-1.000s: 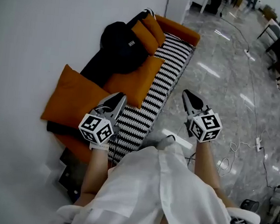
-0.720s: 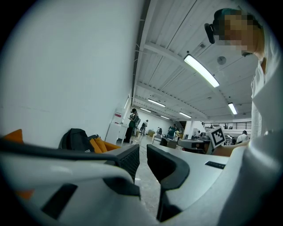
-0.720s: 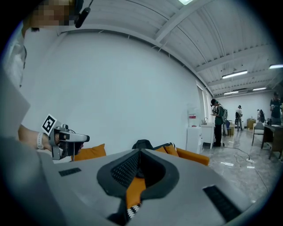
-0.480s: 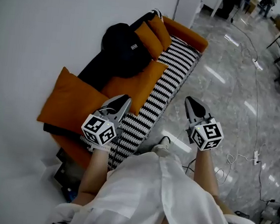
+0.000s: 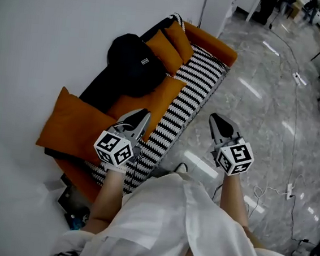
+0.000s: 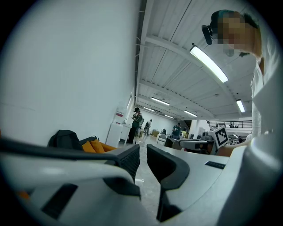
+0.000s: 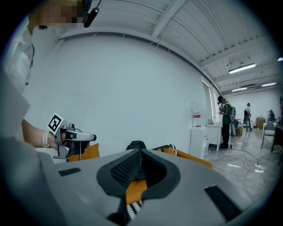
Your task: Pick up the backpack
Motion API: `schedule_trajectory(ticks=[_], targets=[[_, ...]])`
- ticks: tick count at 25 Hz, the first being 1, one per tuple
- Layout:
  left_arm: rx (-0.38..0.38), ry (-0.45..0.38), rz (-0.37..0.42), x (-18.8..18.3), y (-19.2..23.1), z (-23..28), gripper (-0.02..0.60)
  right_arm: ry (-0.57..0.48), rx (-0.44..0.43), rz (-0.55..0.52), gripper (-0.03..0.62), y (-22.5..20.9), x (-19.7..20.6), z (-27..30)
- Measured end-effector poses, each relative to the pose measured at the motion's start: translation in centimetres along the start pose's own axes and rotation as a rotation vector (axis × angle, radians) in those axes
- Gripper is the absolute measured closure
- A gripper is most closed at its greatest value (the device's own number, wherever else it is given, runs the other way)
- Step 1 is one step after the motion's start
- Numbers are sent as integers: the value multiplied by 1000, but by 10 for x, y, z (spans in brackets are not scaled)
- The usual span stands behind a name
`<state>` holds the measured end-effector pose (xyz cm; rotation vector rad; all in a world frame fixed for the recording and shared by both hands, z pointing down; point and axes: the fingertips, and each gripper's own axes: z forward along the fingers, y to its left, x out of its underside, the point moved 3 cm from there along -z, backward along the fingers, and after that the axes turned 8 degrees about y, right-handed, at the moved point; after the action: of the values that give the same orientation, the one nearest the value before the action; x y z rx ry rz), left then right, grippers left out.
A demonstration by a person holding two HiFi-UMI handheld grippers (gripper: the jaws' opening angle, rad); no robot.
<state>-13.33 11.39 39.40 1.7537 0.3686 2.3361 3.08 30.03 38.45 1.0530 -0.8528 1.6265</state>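
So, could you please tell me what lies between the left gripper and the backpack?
An orange cushion on the sofa; the head view shows it between the left gripper and the black backpack.

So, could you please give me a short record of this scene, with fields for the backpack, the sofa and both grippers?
backpack: black fabric backpack, on the sofa against the white wall, untouched
sofa: orange sofa with a black-and-white striped seat
cushion: large orange cushion at the near end
left gripper: jaws slightly apart, empty
right gripper: above the grey marble floor, jaws together, empty
status: backpack not yet reached
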Motion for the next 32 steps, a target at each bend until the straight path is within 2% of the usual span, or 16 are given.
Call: schedule_trajectory(ticks=[7, 11, 15, 19, 23, 32], targets=[[-3, -35, -3, -17, -19, 53, 545, -14, -21, -9, 572, -59, -6, -3], [-5, -62, -34, -20, -26, 69, 551, -11, -45, -8, 572, -80, -2, 0], [-22, -49, -32, -16, -25, 75, 549, -5, -64, 7, 572, -92, 2, 8], [-64, -40, -26, -13, -9, 82, 549, 7, -91, -2, 572, -98, 1, 28], [-84, -43, -54, -13, 12, 99, 549, 28, -111, -7, 572, -107, -1, 53], [-108, -87, -68, -52, 78, 147, 549, 57, -202, -44, 572, -122, -35, 137]])
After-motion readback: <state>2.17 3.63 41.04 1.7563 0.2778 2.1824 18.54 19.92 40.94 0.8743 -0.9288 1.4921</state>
